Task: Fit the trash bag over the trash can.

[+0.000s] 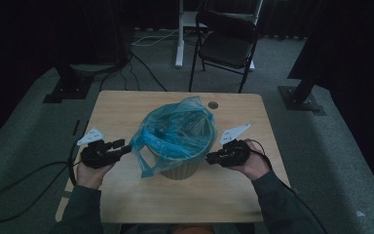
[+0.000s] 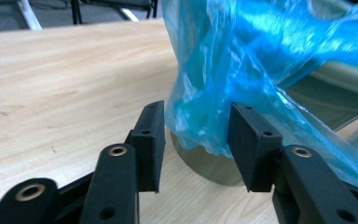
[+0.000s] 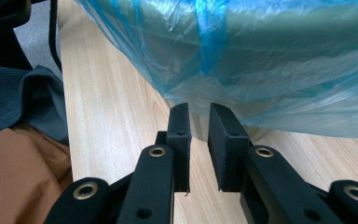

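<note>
While a pale ribbed waste bin (image 1: 181, 168) stands a little near of the middle of the light wooden table (image 1: 126, 105), a crinkled translucent blue plastic bag (image 1: 177, 131) lines it, folded out over its rim and drooping lowest on its left side. The left gripper (image 1: 118, 147) lies just left of that drooping fold, its jaws parted; in the left gripper view the hanging film (image 2: 200, 126) sits between the two pads with a gap on the left side, so nothing is pinched. The right gripper (image 1: 209, 158) points at the bin's right wall, just under the overhanging bag; its jaws stand a narrow slit apart, with no film between them in the right gripper view.

Bare tabletop runs wide on the far left and far right of the bin, and a broad strip lies free along the near edge between the person's two sleeves. A black folding chair (image 1: 226, 44) stands on the grey floor, well beyond the far edge.
</note>
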The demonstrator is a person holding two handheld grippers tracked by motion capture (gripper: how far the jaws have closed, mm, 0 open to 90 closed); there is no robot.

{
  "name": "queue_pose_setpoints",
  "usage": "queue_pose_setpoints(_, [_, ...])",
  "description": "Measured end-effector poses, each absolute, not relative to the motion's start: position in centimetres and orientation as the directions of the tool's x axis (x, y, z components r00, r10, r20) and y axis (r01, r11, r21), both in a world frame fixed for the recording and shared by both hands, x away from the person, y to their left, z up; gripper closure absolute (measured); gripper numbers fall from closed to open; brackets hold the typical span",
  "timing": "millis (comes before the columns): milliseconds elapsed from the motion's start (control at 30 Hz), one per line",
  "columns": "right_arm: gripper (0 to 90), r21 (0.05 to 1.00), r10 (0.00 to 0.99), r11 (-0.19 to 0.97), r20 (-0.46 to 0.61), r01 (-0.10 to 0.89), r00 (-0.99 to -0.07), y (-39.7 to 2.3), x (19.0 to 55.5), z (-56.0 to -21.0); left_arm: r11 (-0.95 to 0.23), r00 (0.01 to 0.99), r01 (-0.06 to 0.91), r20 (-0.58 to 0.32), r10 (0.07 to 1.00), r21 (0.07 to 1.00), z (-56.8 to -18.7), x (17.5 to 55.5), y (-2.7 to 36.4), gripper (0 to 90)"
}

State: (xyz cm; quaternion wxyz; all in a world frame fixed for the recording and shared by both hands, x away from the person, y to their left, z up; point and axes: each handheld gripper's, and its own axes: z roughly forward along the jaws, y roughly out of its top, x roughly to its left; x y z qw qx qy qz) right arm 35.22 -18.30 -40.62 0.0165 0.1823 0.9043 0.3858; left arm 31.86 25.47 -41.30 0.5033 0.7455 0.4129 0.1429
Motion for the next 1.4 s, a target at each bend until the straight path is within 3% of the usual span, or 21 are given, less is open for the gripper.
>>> queue_pose_setpoints(333, [77.1,0.710,0.342,0.629,0.111,0.315,-0.933,-18.2,35.3,-40.4,-0.154,0.676,0.378,-0.158,0.720,0.913,-38.1,31.5,24.5,53.2])
queue_pose_setpoints(533, [76.1,0.718,0.343,0.622,0.109,0.312,-0.933,-18.2,35.3,-40.3,-0.224,0.756,0.328,-0.112,0.645,0.918,-36.8,32.2,21.5,51.6])
queue_pose_setpoints(900, [74.3,0.735,0.338,0.606,0.108,0.304,-0.935,-18.5,35.2,-39.9,-0.299,0.825,0.338,-0.128,0.550,0.892,-37.4,33.6,18.4,50.5])
queue_pose_setpoints(1400, [72.6,0.750,0.326,0.593,0.108,0.292,-0.939,-18.5,35.0,-39.5,-0.262,0.823,0.326,-0.137,0.551,0.908,-38.2,31.4,19.6,87.8])
